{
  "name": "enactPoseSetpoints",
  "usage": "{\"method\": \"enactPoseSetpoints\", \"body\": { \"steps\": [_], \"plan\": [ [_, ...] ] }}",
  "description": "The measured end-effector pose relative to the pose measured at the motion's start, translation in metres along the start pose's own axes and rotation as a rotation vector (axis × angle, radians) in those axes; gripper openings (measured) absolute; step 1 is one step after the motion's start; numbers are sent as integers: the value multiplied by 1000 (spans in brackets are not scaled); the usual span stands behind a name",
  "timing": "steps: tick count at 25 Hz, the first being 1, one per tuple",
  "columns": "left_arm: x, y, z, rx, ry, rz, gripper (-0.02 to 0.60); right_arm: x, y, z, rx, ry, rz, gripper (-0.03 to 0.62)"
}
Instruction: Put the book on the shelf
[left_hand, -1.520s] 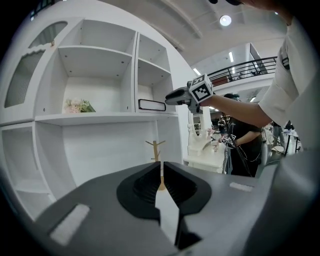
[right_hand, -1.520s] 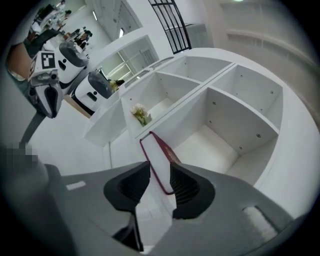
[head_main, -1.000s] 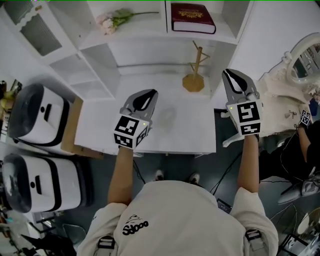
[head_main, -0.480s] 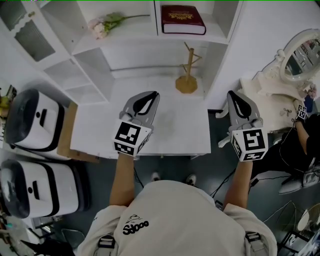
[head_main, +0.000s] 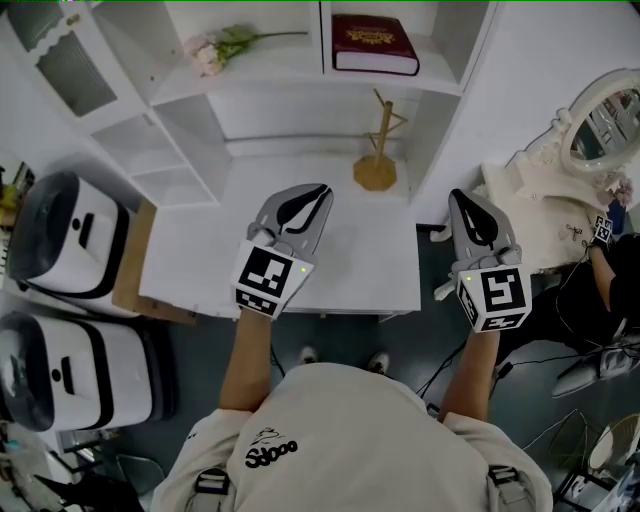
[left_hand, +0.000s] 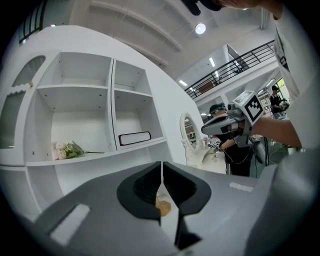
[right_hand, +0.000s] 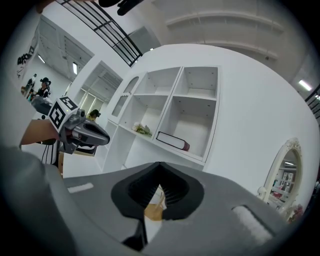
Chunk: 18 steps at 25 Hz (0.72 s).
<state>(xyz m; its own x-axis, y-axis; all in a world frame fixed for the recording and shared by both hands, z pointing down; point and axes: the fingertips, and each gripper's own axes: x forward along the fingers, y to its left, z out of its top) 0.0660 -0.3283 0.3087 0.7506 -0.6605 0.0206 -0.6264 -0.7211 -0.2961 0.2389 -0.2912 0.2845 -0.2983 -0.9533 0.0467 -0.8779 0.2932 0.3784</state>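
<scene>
With the book (head_main: 374, 43) already lying flat in the shelf's (head_main: 255, 82) right compartment and the left claw (head_main: 316, 192) and right claw (head_main: 459, 197) both pinched closed on nothing, the main risk I see is a careless forward sweep toppling the wooden stand (head_main: 377, 160) on the tabletop (head_main: 200, 270).

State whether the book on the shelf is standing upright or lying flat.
Lying flat: the book rests cover-up on the shelf.
</scene>
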Motion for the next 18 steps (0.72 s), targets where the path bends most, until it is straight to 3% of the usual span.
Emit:
{"method": "enactPoseSetpoints", "body": {
  "steps": [18],
  "plan": [
    [-2,3,-8,-12,16,-10,31,12,10,-12,5,47,16,0]
  ]
}}
